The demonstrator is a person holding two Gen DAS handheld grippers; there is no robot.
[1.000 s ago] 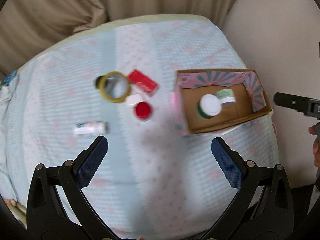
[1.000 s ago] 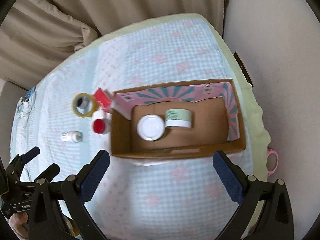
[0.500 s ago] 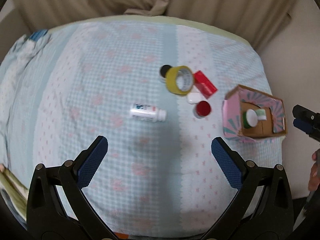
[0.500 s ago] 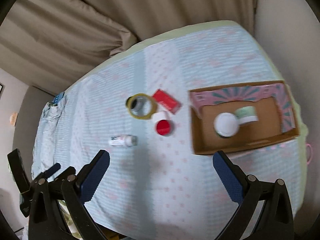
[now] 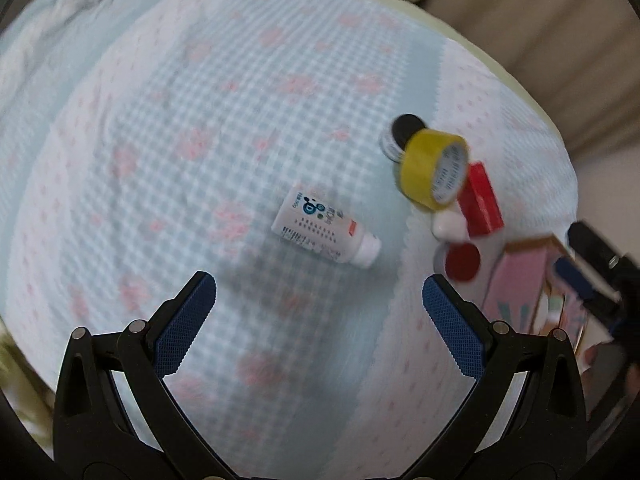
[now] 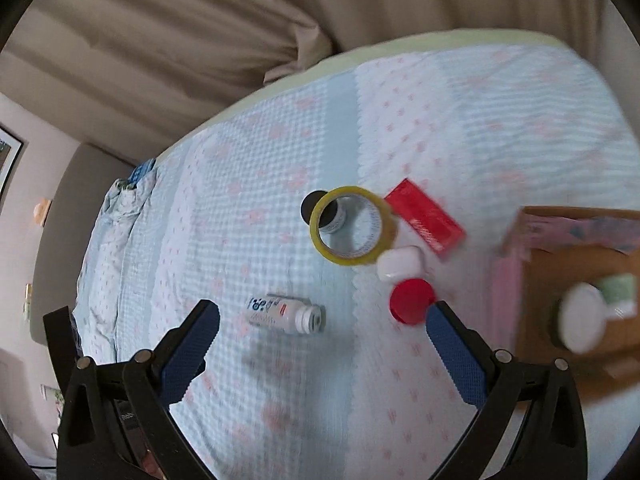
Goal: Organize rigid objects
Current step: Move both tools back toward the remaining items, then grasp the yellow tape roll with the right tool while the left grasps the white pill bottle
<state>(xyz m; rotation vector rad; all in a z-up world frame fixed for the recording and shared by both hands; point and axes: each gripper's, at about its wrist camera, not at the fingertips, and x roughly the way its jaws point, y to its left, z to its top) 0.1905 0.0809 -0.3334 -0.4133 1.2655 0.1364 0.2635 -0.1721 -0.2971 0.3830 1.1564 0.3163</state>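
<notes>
A white bottle lies on its side on the checked bedspread, just ahead of my open, empty left gripper. It also shows in the right wrist view, ahead of my open, empty right gripper. To its right sit a yellow tape roll, a black-lidded jar, a red box, a small white case and a red-lidded jar. The cardboard box at the right holds a white-lidded jar and a green-white jar.
Beige curtains hang behind the bed. The right gripper's fingers show at the right edge of the left wrist view, by the cardboard box. The left gripper's fingers show at the left edge of the right wrist view.
Both grippers swung left, away from the cardboard box and toward the loose objects. The left gripper has come closer to the white bottle. Both stay open.
</notes>
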